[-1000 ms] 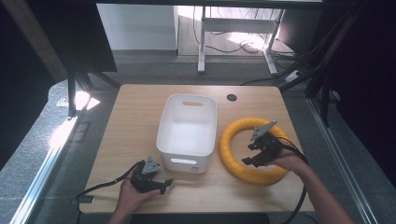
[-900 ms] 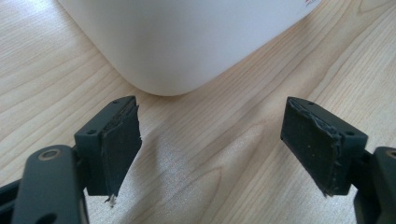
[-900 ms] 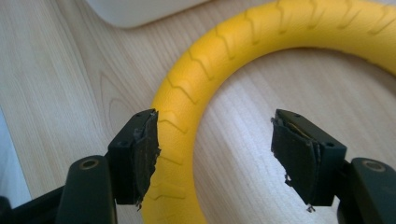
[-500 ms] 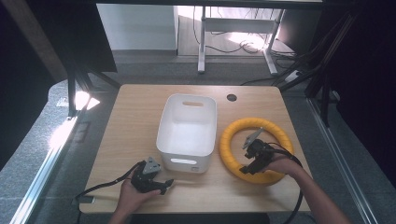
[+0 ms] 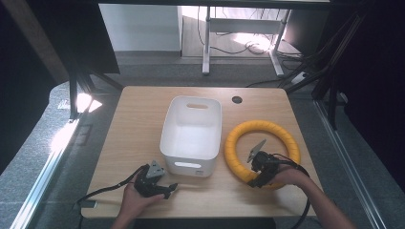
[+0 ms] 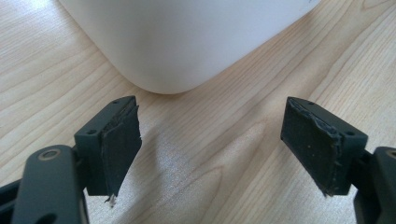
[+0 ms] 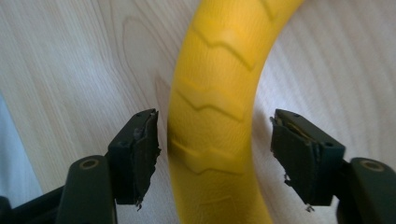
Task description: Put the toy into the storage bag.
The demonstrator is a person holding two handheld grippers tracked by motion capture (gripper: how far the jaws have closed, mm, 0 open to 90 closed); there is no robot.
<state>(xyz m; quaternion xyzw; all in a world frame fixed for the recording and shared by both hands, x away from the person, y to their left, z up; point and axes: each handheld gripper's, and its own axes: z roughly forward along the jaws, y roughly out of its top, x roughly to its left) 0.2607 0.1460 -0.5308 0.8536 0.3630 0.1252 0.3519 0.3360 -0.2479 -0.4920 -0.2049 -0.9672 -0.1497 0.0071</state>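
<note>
Two claws work over a wooden surface (image 5: 138,119) that carries a white bin (image 5: 192,133) at its middle and a yellow ring (image 5: 261,150) just to the right of the bin. The ring lies flat on the wood, apart from the bin wall. In the high view the right claw (image 5: 255,179) sits over the near arc of the ring, with the person's right hand (image 5: 286,177) behind it. The right gripper view shows that claw (image 7: 217,161) spread wide, one black jaw on either side of the ribbed yellow tube (image 7: 219,116); neither pad appears to touch the tube yet, though the gap on the left side is narrow. The left claw (image 5: 167,188) rests low on the surface near the front left corner of the bin, held by the left hand (image 5: 136,200). In the left gripper view it (image 6: 210,144) is likewise spread, with nothing between its jaws, and looks at the rounded corner of the bin (image 6: 177,42) a little ahead.

Step in hand, by judgement: the approach to grasp the ring, with the straddle set and the closing not yet begun. The next move calls for the right claw to settle so both pads face the sides of the tube, then press together evenly across it. Since the ring is wide and held at one point on its rim, it may tip or swing when lifted. Whether it would fit inside the bin cannot be told.
</note>
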